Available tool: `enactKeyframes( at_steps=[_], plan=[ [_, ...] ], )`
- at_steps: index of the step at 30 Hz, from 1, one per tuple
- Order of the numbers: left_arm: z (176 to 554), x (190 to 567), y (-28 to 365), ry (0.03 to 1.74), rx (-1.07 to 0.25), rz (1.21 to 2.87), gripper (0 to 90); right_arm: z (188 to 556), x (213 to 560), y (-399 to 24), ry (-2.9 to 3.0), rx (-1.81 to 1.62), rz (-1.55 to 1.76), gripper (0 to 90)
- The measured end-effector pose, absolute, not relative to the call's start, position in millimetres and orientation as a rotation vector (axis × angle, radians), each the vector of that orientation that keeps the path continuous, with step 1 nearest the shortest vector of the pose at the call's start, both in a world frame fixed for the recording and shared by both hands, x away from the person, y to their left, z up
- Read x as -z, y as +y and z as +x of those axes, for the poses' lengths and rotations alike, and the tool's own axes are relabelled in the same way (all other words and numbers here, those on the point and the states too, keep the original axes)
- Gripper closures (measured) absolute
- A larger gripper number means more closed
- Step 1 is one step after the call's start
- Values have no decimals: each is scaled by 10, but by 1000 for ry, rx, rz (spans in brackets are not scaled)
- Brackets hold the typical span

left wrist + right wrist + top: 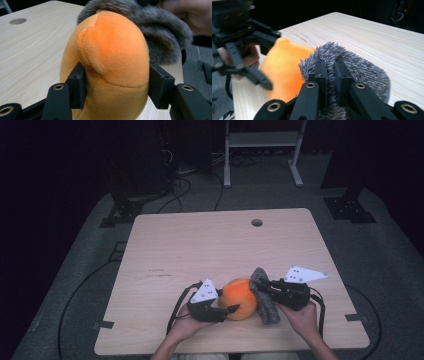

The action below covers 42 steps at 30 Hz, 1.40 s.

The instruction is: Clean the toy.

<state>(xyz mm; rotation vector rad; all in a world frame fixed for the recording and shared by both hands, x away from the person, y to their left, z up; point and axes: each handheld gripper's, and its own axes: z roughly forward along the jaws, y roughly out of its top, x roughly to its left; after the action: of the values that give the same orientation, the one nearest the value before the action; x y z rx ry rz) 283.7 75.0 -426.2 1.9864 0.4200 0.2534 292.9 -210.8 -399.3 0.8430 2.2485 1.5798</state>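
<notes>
Orange plush [241, 298] is being squeezed steady by the left gripper [231, 309] while the right gripper [261, 289] is pinching its grey furry piece [266, 307], likely tugging

No readable text, labels, brands or numbers anywhere. Faint dark marks on the table [159, 271] are too small to make out.

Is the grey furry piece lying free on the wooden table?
No, the right tongs are shut on the grey furry piece, pinching its fur between both jaws.
</notes>
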Motion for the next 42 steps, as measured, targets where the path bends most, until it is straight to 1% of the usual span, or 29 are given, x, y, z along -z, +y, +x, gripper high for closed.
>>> enactKeyframes(
  at_steps=[2,3,7,8,9,10,11,12,13,14,16,17,20,23,25,29,31,33,38,42],
  plan=[
    [2831,4266,750,406,-244,1990,394,2950,4006,-2148,2247,-1594,871,817],
    [2849,4271,760,406,-211,1990,362,2971,4050,-2176,2252,-1614,892,818],
    [2915,4258,804,465,-187,1966,146,2970,4086,-2197,2266,-1590,906,819],
    [2937,4260,809,496,-192,1972,146,2970,4086,-2197,2266,-1590,906,819],
    [2959,4291,812,489,-162,1973,120,2964,4083,-2196,2272,-1603,901,819],
    [2959,4291,812,489,-162,1973,175,2964,4083,-2196,2272,-1603,901,819],
    [2930,4310,793,442,-178,1979,216,2938,4047,-2160,2293,-1607,876,820],
    [2930,4310,793,442,-178,1979,280,2938,4047,-2160,2293,-1607,876,820],
    [2900,4310,785,415,-199,1982,280,2915,4014,-2129,2304,-1598,848,819],
    [2846,4309,767,354,-239,2003,358,2871,3957,-2070,2335,-1660,790,820],
    [2821,4309,750,324,-258,2016,393,2855,3934,-2040,2354,-1706,755,820],
    [2774,4308,709,294,-290,2032,401,2833,3887,-1980,2364,-1669,710,820],
    [2760,4299,704,284,-291,2041,410,2864,3888,-2002,2366,-1644,722,820],
    [2759,4308,706,267,-274,2043,410,2935,3964,-2145,2339,-1649,805,821],
    [2761,4313,699,258,-266,2044,384,3008,4053,-2304,2322,-1670,893,821],
    [2765,4325,680,259,-260,2041,384,2988,4049,-2300,2335,-1690,900,821],
    [2746,4332,678,249,-270,2048,389,2913,3976,-2180,2360,-1693,804,821],
    [2751,4339,702,253,-256,2054,393,2920,3978,-2158,2368,-1683,788,821],
    [2763,4342,723,256,-247,2060,395,3012,4079,-2299,2372,-1611,899,821],
    [2768,4344,729,255,-246,2058,395,3003,4095,-2369,2375,-1596,938,822]
  ],
)
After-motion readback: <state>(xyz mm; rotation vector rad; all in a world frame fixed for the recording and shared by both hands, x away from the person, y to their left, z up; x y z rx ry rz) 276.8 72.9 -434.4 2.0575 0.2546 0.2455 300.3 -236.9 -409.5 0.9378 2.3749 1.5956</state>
